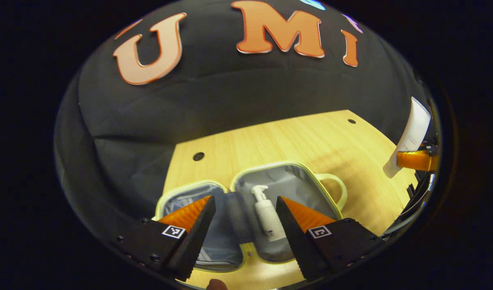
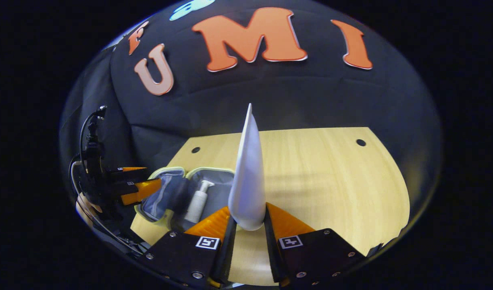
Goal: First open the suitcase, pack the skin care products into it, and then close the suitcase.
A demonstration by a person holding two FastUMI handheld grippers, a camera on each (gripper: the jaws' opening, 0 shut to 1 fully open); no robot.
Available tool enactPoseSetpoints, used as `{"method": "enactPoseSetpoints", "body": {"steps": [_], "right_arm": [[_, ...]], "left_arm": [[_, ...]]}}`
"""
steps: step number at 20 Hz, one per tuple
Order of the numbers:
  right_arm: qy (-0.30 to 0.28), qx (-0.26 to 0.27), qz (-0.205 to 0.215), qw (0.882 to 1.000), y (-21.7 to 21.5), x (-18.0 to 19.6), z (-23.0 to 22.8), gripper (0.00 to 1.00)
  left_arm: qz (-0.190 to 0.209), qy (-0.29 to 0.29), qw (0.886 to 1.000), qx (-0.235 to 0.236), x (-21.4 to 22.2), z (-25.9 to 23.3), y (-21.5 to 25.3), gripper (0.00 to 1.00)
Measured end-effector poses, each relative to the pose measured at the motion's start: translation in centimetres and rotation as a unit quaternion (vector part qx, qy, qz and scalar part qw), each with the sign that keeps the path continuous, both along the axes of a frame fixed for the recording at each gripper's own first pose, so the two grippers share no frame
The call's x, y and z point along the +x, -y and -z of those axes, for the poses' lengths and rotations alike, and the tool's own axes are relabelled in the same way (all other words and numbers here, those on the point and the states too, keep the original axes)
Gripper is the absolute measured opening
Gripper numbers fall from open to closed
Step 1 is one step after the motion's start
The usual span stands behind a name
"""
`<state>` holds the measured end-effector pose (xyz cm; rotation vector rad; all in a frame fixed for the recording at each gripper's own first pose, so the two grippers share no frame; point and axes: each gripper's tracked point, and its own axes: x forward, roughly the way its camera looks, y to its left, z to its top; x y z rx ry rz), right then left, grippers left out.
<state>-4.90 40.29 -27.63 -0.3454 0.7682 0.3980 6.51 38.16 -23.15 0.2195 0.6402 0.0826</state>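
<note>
Right gripper view: unlabelled white tube [image 2: 248, 177] in right tool [image 2: 248, 223].

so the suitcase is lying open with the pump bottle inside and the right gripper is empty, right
Not quite: the right gripper is shut on a white tube, as the right gripper view shows. The rest holds: the suitcase lies open with the pump bottle inside.

A light wooden table [image 2: 331, 181] with 2 dark round holes [image 2: 360, 142] stands before black cloth [image 2: 270, 96].
</note>
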Motion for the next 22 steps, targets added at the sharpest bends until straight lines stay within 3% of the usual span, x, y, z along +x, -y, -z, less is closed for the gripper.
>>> {"method": "enactPoseSetpoints", "body": {"steps": [1,2,4,6,9,15,16,17,22], "right_arm": [[-0.019,0.000,-0.012,1.000,-1.4,-0.3,0.7,0.35],[-0.037,-0.002,-0.020,0.999,-2.9,-0.5,1.4,0.40],[-0.075,-0.021,-0.040,0.996,-4.6,-1.1,3.3,0.40],[-0.119,-0.047,-0.059,0.990,-6.1,-1.5,6.1,0.35],[-0.187,-0.082,-0.060,0.977,-6.7,-2.0,9.7,0.40],[-0.293,-0.135,-0.012,0.947,-6.6,-2.3,17.0,0.40],[-0.297,-0.144,-0.005,0.944,-6.4,-2.0,18.0,0.45],[-0.301,-0.149,0.000,0.942,-6.2,-1.7,18.8,0.40],[-0.305,-0.156,0.024,0.939,-5.5,-1.1,21.2,0.40]], "left_arm": [[-0.010,0.016,1.000,-0.001,-0.7,-1.5,-0.8,0.95],[-0.023,0.030,0.999,-0.003,-1.5,-2.9,-1.5,0.95],[-0.043,0.051,0.998,-0.011,-3.6,-6.1,-2.8,0.95],[-0.061,0.072,0.995,-0.019,-5.5,-8.5,-4.6,0.95],[-0.087,0.096,0.991,-0.012,-7.4,-10.4,-7.2,0.95],[-0.112,0.113,0.987,0.009,-10.0,-10.5,-10.3,0.95],[-0.116,0.111,0.987,0.008,-10.4,-10.2,-10.7,0.94],[-0.120,0.109,0.987,0.006,-10.8,-10.0,-11.0,0.94],[-0.141,0.092,0.986,-0.003,-12.5,-8.4,-12.4,0.95]]}}
